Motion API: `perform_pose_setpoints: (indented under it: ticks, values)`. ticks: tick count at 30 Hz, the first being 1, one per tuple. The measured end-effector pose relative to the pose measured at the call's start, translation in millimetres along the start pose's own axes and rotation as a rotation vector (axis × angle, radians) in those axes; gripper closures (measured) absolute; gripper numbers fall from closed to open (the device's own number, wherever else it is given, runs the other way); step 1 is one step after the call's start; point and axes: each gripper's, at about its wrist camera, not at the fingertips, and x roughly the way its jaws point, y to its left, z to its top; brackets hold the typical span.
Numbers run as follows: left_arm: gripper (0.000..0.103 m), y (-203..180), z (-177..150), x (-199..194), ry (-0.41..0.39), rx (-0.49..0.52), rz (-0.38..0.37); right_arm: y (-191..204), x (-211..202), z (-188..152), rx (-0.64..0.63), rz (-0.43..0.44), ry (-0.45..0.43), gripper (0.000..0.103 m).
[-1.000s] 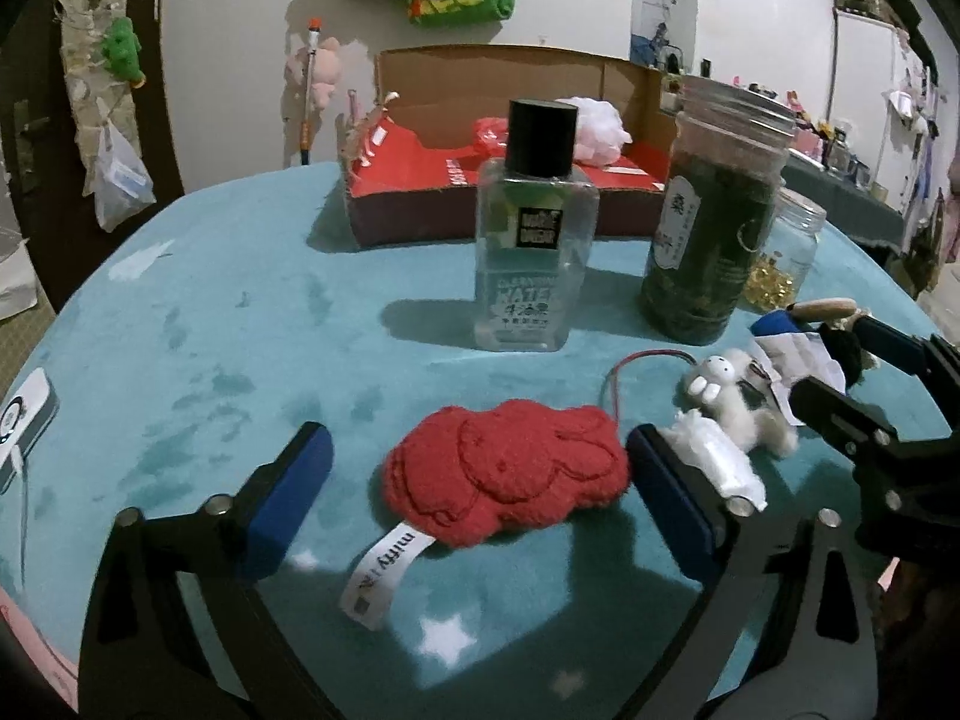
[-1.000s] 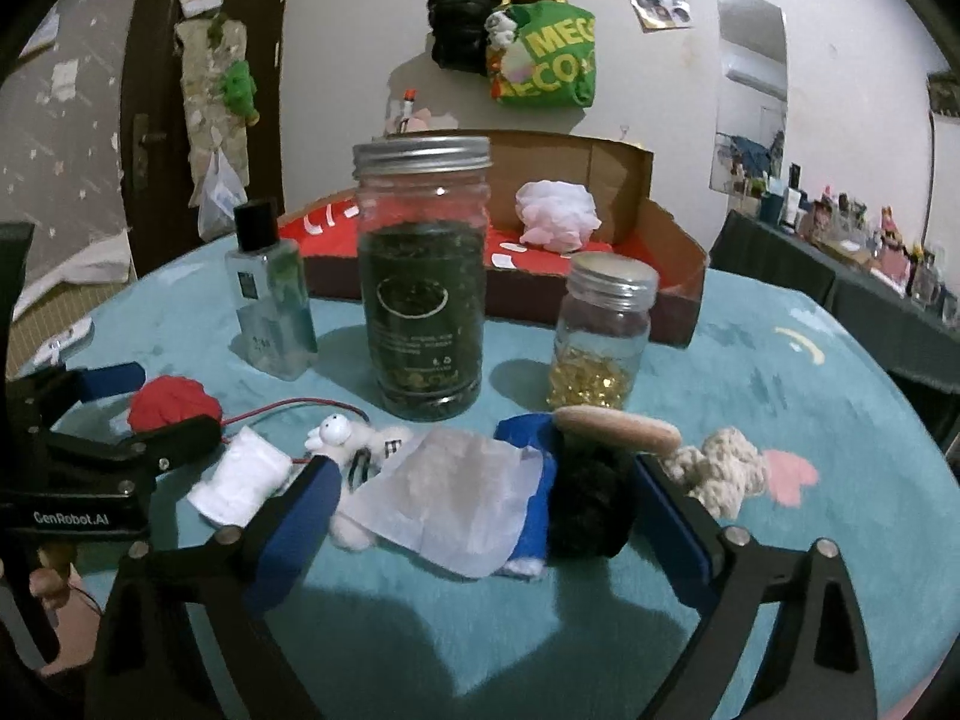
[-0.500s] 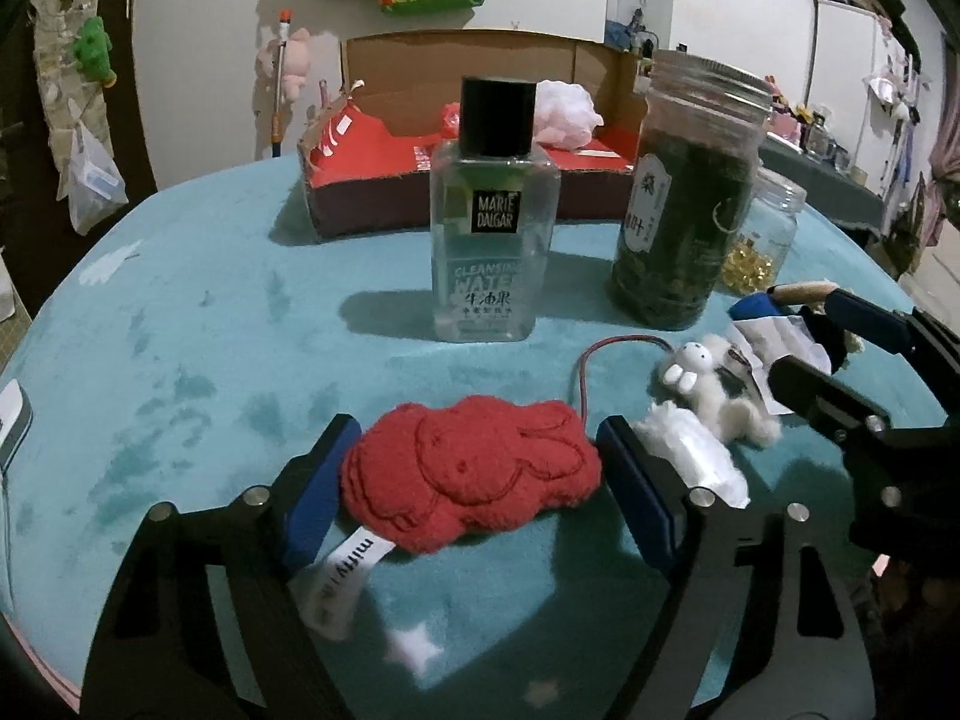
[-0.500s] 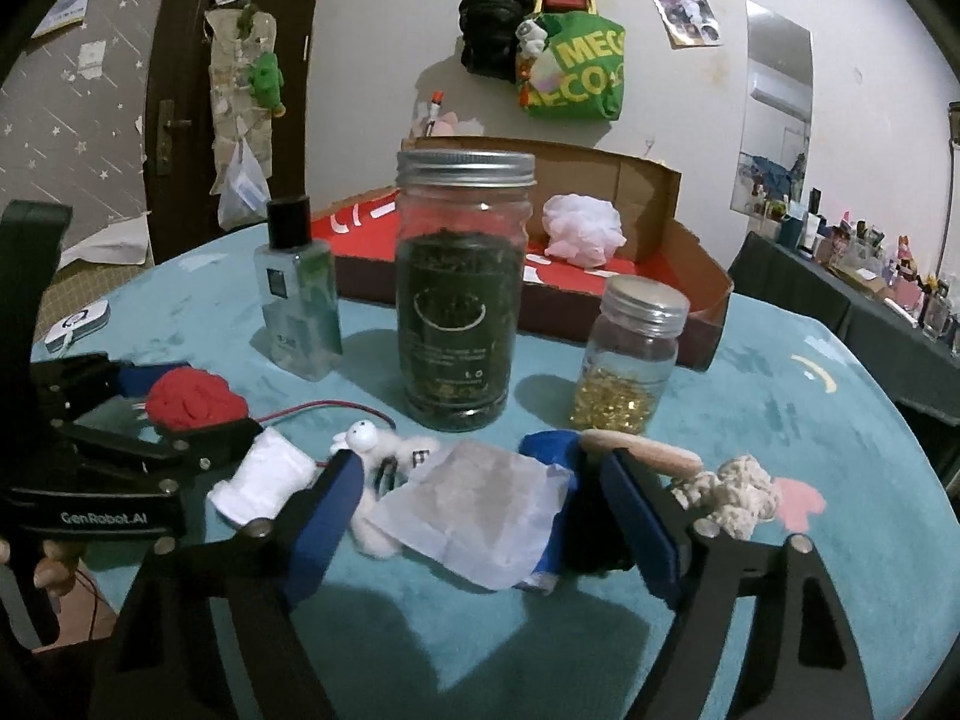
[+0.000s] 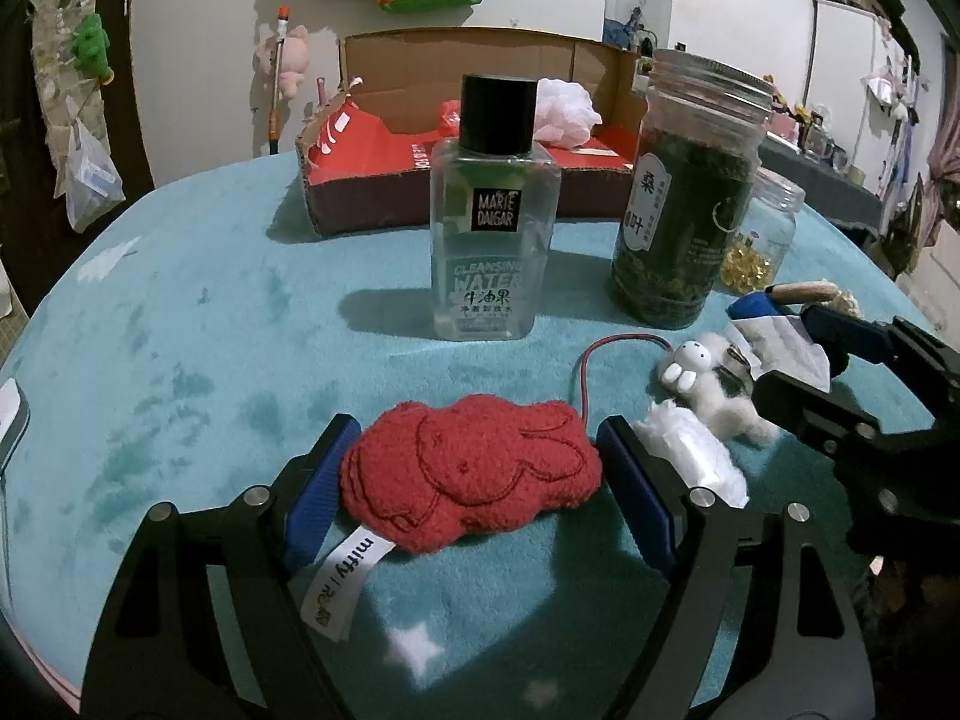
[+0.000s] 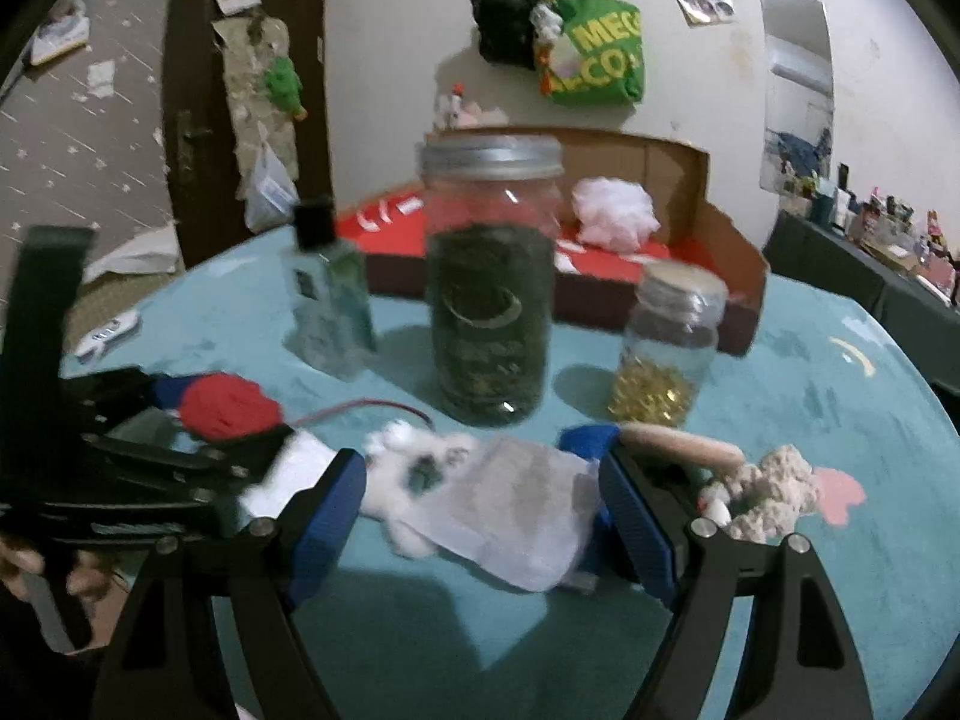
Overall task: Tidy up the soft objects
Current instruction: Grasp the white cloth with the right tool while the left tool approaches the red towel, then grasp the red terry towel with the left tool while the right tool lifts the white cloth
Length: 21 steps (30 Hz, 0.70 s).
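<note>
A red plush rabbit [image 5: 474,474] with a white label lies on the teal table between the blue pads of my left gripper [image 5: 474,480]. The jaws stand open, just touching its ends. It also shows in the right wrist view [image 6: 228,405]. My right gripper [image 6: 480,498] is open around a white cloth sheet [image 6: 510,510] and a small white plush rabbit [image 6: 414,462], which also shows in the left wrist view [image 5: 708,384]. A white wad [image 5: 690,456] lies beside the left gripper's right pad. A beige knitted toy [image 6: 774,492] lies at the right.
A clear cleansing-water bottle [image 5: 492,228], a tall jar of dark leaves [image 5: 684,204] and a small jar of yellow capsules [image 6: 666,354] stand behind the toys. An open cardboard box [image 5: 456,138] with a white puff [image 6: 612,213] sits at the back. A red cord [image 5: 600,348] curls nearby.
My left gripper moved forward and its jaws narrowed around the red plush rabbit. My right gripper moved forward and narrowed around the white cloth; its view is blurred now.
</note>
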Motion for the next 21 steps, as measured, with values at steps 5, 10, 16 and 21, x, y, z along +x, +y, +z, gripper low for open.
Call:
perform_pose_setpoints:
  ticks: [5,10,16,21]
  values:
    - [0.028,0.7,0.5,0.8,-0.001,0.000,-0.013,-4.9,2.1,-3.2,-0.018,-0.028,0.021,0.032]
    - [0.034,2.2,0.3,-2.6,-0.014,-0.009,-0.030,-9.0,0.9,-7.5,-0.025,-0.038,0.019,0.069]
    - [0.034,-5.8,6.9,-22.1,-0.063,0.006,-0.038,-23.9,-12.7,-5.5,0.029,-0.019,-0.011,0.086]
    - [0.034,-23.4,16.8,-38.7,-0.108,0.037,-0.076,-19.4,-30.2,0.3,0.011,-0.012,-0.059,0.086]
